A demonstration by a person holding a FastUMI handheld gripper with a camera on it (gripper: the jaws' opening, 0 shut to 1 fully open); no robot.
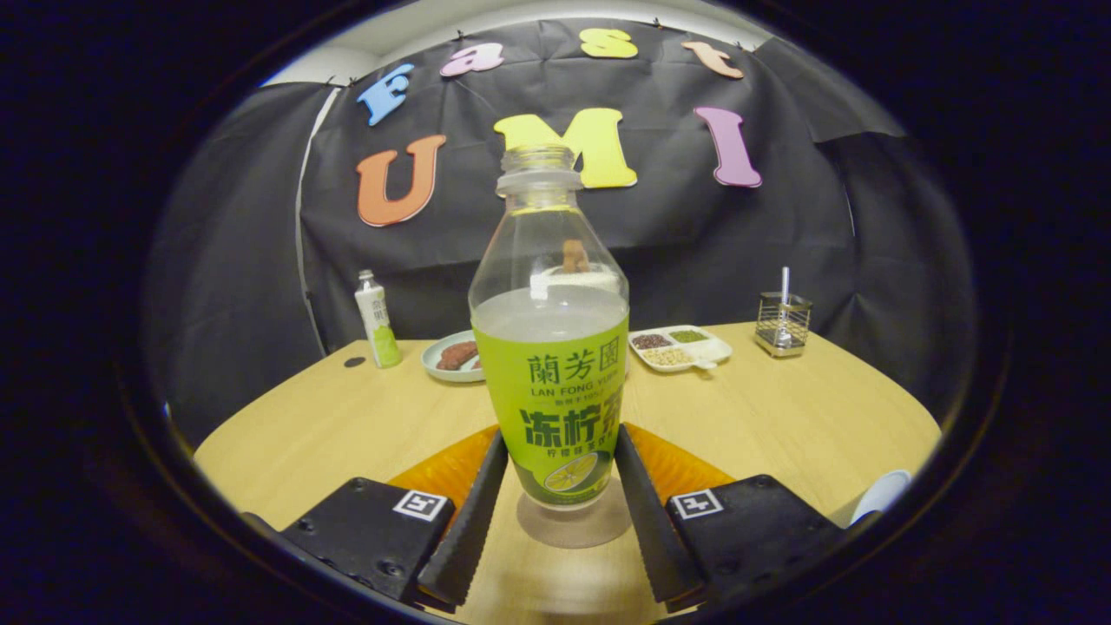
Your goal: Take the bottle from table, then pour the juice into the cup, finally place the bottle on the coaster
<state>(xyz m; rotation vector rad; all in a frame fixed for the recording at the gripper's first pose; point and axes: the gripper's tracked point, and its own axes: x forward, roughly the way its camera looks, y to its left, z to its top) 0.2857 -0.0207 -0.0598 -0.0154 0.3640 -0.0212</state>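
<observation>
Gripper [555,495] spread around the uncapped juice bottle [550,347], one finger close on each side of the label, contact not clear. Standing upright on the orange coaster [443,473], on the wooden table [781,417]. Beside the gripper, a white cup rim [881,495]. Beyond: plate with sausages [451,358], divided tray of beans [681,347], small bottle [377,319], wire holder [782,324].

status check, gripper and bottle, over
Gripper fingers flank bottle, grip unclear. Bottle upright, uncapped, standing before the orange coaster. Cup off to the side. Nothing blocking.
</observation>
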